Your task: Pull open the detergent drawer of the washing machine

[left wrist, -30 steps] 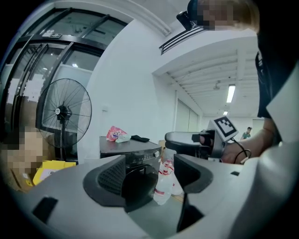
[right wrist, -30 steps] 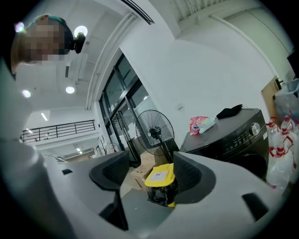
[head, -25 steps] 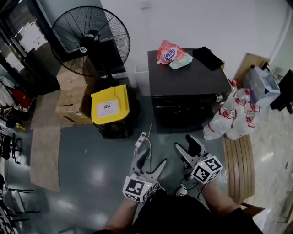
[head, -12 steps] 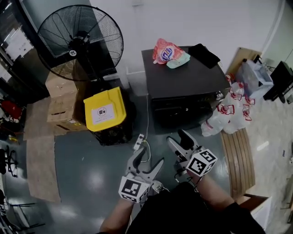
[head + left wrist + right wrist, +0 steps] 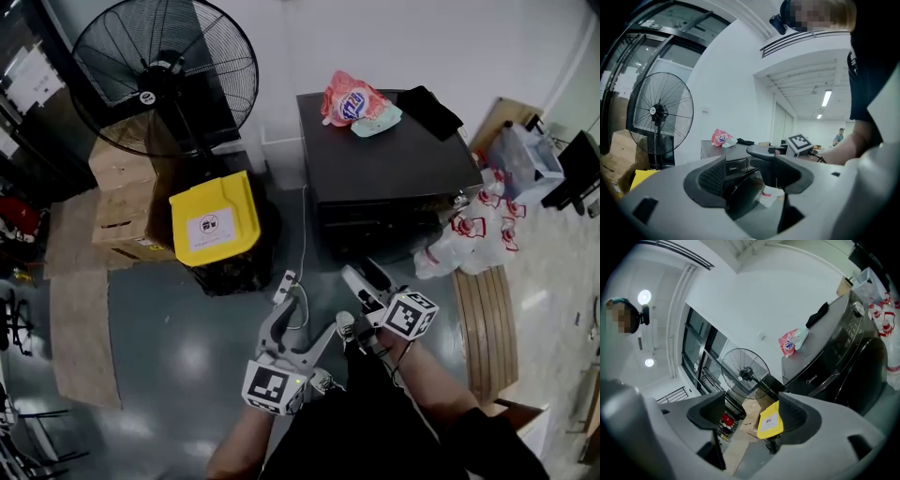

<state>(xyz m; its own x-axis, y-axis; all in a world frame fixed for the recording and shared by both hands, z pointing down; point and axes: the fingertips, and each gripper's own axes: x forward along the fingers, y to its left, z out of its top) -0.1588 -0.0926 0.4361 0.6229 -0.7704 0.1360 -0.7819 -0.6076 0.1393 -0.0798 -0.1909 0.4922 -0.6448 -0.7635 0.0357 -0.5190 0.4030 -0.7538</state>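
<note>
**Two approaches, one target at twelve o'clock**

Head view. The dark washing machine point(image 5: 394, 159) stood against the wall at the 12 o'clock side of the floor, its front facing 6 o'clock toward the person. The detergent drawer point(image 5: 349, 217) was judged to be the 9 o'clock end of the front band under the lid, the part bearing the brand mark in both gripper views; its seams could not be made out. The band ran from 9 to 3 o'clock, so a pull would run toward 6 o'clock.

The right claw point(image 5: 368, 279) hung near the machine's front but apart from it, with the drawer at about 12 o'clock from its tips. Its jaws were opening with nothing between them. Its own view looked past them at the yellow bin point(image 5: 769, 420), with the machine off at 2 o'clock, so the claw would need turning toward the band. The left claw point(image 5: 302, 323) was released and empty, farther back, with the drawer at roughly 1 o'clock. Seen through its jaws, the machine's front lay well apart. The right claw was the nearer and the likelier to take the drawer.
</note>
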